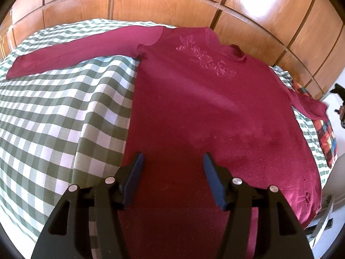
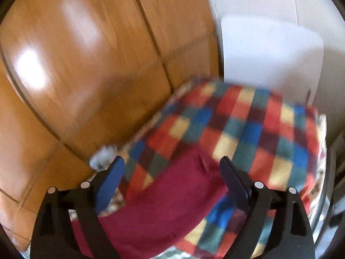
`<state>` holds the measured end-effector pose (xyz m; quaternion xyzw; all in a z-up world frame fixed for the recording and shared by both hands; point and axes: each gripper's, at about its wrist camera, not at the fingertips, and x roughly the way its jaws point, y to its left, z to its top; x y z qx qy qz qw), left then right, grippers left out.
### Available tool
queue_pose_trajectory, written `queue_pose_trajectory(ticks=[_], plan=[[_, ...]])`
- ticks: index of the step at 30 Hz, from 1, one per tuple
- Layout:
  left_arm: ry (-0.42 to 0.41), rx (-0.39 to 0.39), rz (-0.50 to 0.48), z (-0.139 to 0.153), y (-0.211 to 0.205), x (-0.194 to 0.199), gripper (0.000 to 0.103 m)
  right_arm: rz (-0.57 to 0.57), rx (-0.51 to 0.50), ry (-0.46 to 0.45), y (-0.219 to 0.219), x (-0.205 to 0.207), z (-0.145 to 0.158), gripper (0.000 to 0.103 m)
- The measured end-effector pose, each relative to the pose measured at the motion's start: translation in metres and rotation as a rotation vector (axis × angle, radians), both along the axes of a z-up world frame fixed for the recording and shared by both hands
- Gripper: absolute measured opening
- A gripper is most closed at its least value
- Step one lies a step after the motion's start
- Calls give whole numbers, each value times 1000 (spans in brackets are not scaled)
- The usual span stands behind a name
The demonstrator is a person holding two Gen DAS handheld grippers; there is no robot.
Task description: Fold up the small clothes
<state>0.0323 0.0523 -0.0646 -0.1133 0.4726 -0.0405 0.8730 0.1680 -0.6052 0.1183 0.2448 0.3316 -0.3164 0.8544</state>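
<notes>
A dark red long-sleeved top (image 1: 204, 99) with pale embroidery on its chest lies flat on a green and white checked cloth (image 1: 54, 112). Its left sleeve (image 1: 75, 49) stretches out across the cloth. The other sleeve (image 1: 310, 105) runs off to the right over a multicoloured blanket. My left gripper (image 1: 172, 161) hovers open over the lower body of the top, with nothing between its blue pads. In the blurred right wrist view, my right gripper (image 2: 172, 164) stands wide open above the end of that red sleeve (image 2: 168, 205), whose cloth lies below the jaws, apart from the pads.
A polished wooden wardrobe (image 1: 172, 4) lines the back, close behind the bed. A multicoloured checked blanket (image 2: 248, 129) covers the bed's right end. A white panel (image 2: 269, 49) stands against the wall behind it. The right-hand device (image 1: 340, 108) shows at the left view's right edge.
</notes>
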Motion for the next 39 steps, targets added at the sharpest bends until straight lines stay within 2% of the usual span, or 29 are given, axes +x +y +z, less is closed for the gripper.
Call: queue_pose_trajectory(ticks=[3,6,8,10,12,13,15,17,18,20,21,24,26,32,35,39], plan=[[1,4,-4,0,-2,0,62,58,-4,-20,3,-20,9,89],[-1,9,-6,-1,-3,0,62,129,25,-31,12,-46,-1,88],[-1,13,-12,-1,-3,-1,63,177,49,4,21,-60,-20,83],[3,17,-15,-1,-4,0,64,190,56,38,26,-65,-37,70],[8,26,-24,-1,-6,1,65,158,100,50,20,-66,-57,67],[9,31,-27,0,-6,1,66,125,165,31,13,-64,-70,67],[10,41,-29,0,-8,1,66,59,232,7,2,-62,-86,67],[10,44,-21,-1,-9,1,67,11,254,8,-8,-54,-98,67],[9,49,-17,-1,-10,1,67,-6,255,25,-11,-49,-103,63],[9,70,-23,-2,-13,1,68,-39,205,75,-18,-39,-109,33],[10,80,-27,-2,-15,1,68,-53,170,102,-21,-35,-108,6],[12,93,-38,-1,-16,1,68,-132,123,128,-39,-33,-96,5],[13,83,-35,-1,-14,2,68,-146,94,138,-41,-28,-84,5],[-2,45,-47,4,-11,6,68,42,-33,89,7,-11,-37,5],[-31,29,-61,11,-11,6,68,141,-32,36,32,-2,-16,5],[-55,-8,-72,16,-8,8,68,313,-34,-16,98,21,0,5]])
